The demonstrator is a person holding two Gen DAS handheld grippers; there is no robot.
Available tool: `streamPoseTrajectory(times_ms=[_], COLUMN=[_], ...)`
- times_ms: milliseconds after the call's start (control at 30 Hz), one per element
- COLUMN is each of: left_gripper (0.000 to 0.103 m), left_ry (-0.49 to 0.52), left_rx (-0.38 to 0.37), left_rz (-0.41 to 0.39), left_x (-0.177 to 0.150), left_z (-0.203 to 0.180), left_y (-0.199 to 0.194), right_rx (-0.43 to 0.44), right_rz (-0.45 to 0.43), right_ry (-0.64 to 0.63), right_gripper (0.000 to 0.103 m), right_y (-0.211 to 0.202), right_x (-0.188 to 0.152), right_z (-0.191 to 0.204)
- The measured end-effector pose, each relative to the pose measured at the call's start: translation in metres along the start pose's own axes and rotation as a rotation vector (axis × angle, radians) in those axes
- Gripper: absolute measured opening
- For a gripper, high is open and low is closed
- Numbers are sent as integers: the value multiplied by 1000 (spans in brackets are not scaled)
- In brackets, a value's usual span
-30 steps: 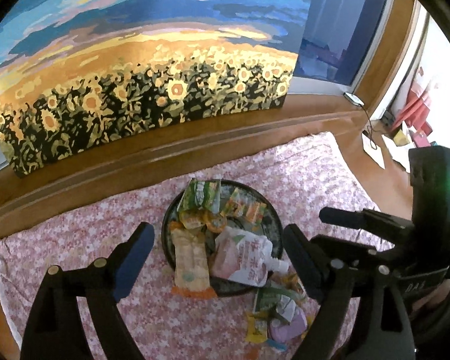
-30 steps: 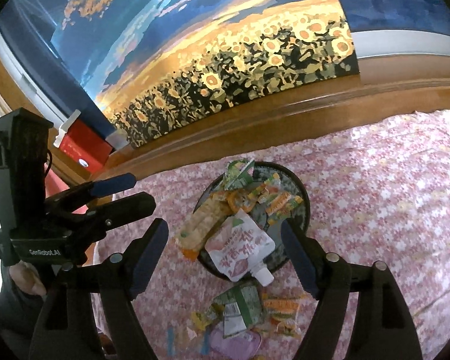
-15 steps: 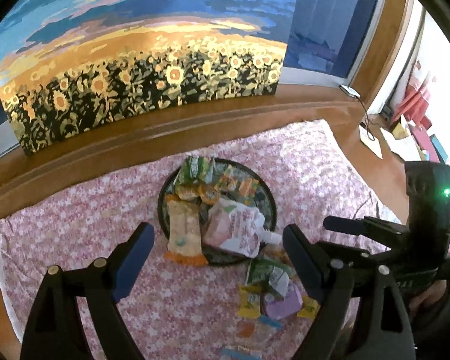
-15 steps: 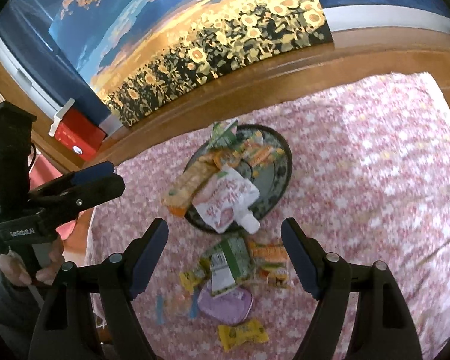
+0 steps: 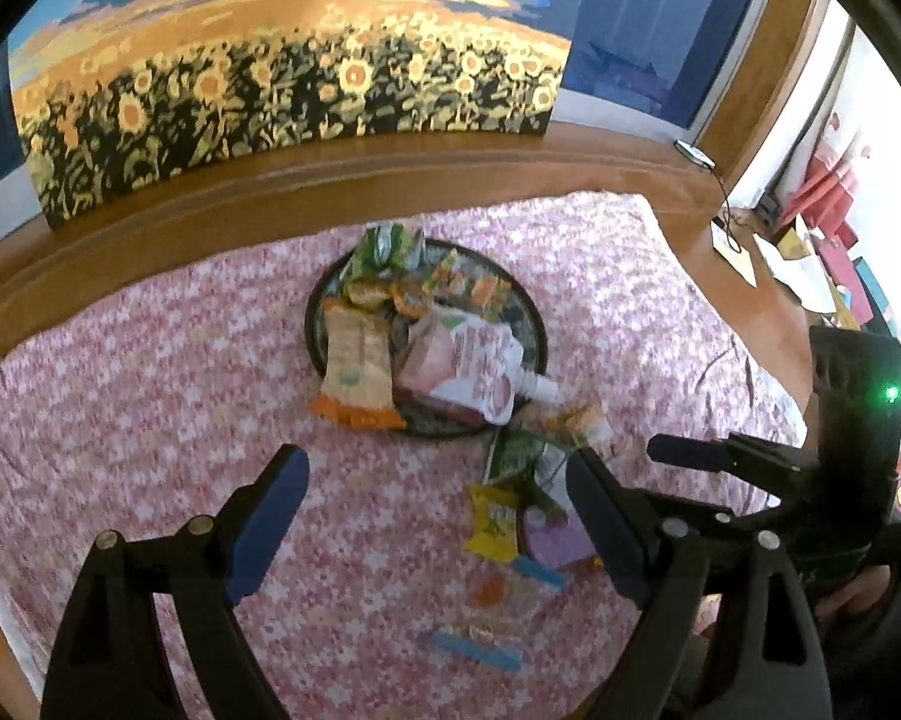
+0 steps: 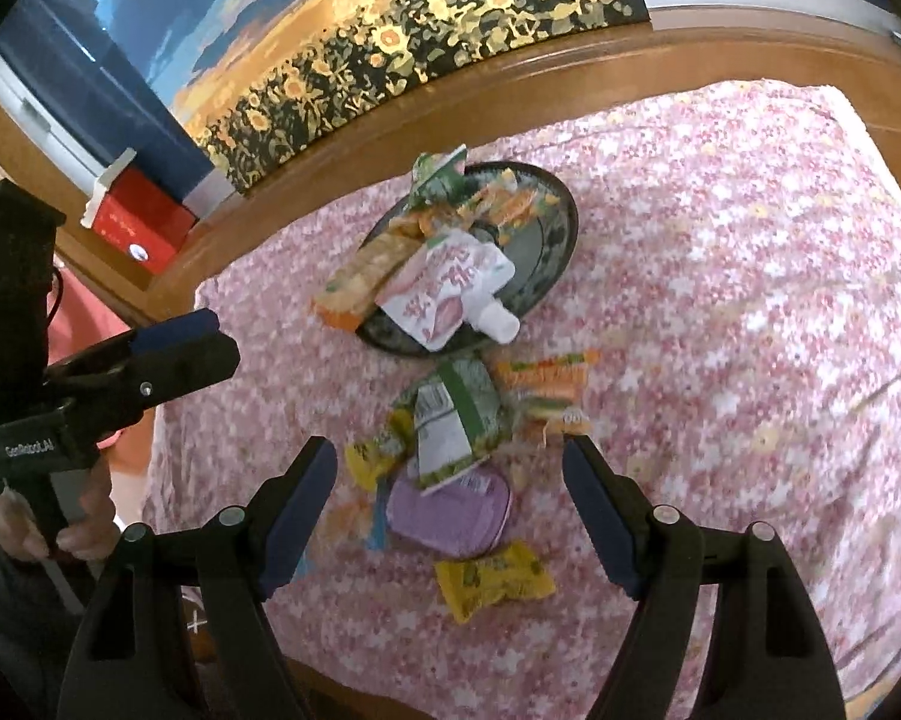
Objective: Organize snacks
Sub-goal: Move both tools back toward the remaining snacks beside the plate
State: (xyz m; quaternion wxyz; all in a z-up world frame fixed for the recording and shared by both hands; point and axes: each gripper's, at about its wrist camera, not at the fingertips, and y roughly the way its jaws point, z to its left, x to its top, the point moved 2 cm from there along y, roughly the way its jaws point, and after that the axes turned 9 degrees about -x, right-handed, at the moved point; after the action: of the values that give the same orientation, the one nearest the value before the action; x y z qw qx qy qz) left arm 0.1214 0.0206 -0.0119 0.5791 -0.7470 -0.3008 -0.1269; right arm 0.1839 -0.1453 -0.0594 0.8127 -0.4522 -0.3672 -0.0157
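Both the left tongs (image 5: pixel 435 501) and right tongs (image 6: pixel 450 495) are gaping wide, holding nothing, hovering above loose snacks (image 6: pixel 450 420) beside the plate (image 6: pixel 546 252).

"GenRobot.AI" is printed on the left gripper (image 6: pixel 177 354) body

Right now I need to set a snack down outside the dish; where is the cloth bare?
The pink floral cloth is bare right of the round dark plate, and left of it. It is crowded between the plate and the loose pile around the purple pouch.
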Motion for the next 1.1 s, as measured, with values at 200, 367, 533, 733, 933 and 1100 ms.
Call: streamPoseTrajectory(times_ms=[200,367,533,733,933,1100], left_gripper=[91,91,91,90,71,47], left_ry=[13,10,-10,20,19,-8], left_rx=[-10,-7,-41,-66,-127,-176], left_rz=[47,81,125,165,181,225], left_x=[-19,-38,-60,-79,-84,-85], left_z=[-1,0,2,-8,-11,-9], left_y=[7,14,23,36,42,49], right_rx=[-11,-23,-49,-49,-74,-118], right_rz=[9,30,39,50,67,69], right_ry=[14,28,32,46,14,24], right_gripper=[79,79,79,75,72,49], right_y=[0,2,5,6,9,11], right_x=[-12,-25,-33,-41,-50,-50], right_z=[-2,-6,-8,-11,-7,-11])
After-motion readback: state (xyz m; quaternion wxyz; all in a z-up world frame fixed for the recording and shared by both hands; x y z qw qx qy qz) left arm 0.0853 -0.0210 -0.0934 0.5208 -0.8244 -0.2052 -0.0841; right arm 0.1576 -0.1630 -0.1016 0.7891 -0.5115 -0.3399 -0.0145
